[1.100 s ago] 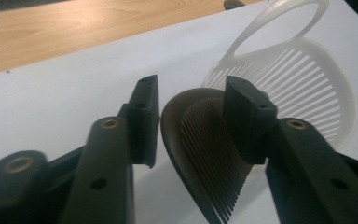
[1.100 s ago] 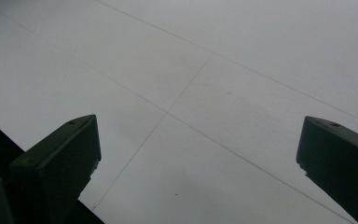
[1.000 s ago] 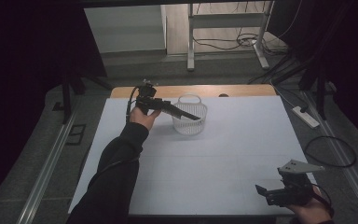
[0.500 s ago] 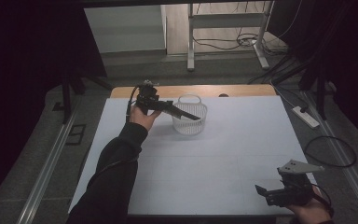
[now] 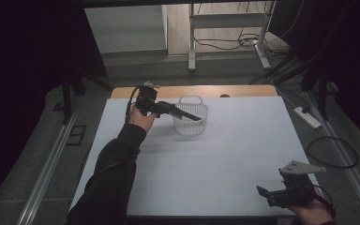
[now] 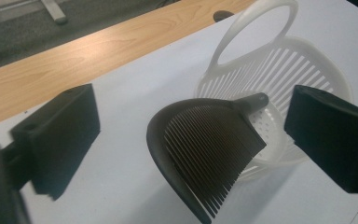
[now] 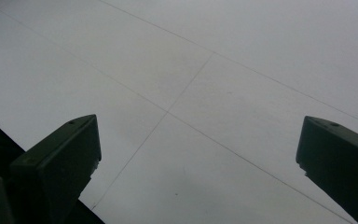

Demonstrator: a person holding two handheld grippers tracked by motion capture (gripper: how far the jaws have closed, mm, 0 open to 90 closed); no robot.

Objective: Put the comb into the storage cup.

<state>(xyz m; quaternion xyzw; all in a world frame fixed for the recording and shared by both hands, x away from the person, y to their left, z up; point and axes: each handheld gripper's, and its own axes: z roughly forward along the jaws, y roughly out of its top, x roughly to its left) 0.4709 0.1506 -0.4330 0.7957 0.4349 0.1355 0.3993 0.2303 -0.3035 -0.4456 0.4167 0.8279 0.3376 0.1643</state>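
- Nearest to me, at the front edge of the white table point(image 5: 225, 173), the right gripper point(image 5: 268, 193) hangs low over bare tabletop. Its jaws stand wide apart with nothing between them. It looks idle to me.
- Farther back, the left gripper point(image 5: 187, 114) reaches toward the white slotted plastic basket with a loop handle point(image 5: 191, 123), which sits near the table's far edge, just in front of the bare wooden strip point(image 5: 243, 90).
- Its jaws have just been opening and now stand wide. The black slotted plastic scoop point(image 6: 207, 148) lies between them, untouched by either pad, its handle end resting in the basket and its blade jutting out over the rim.
- I judge this the release step: the scoop has been put down into the basket.
- The next move calls for drawing the left gripper straight back, clear of the scoop's blade, so as not to tip the light basket.
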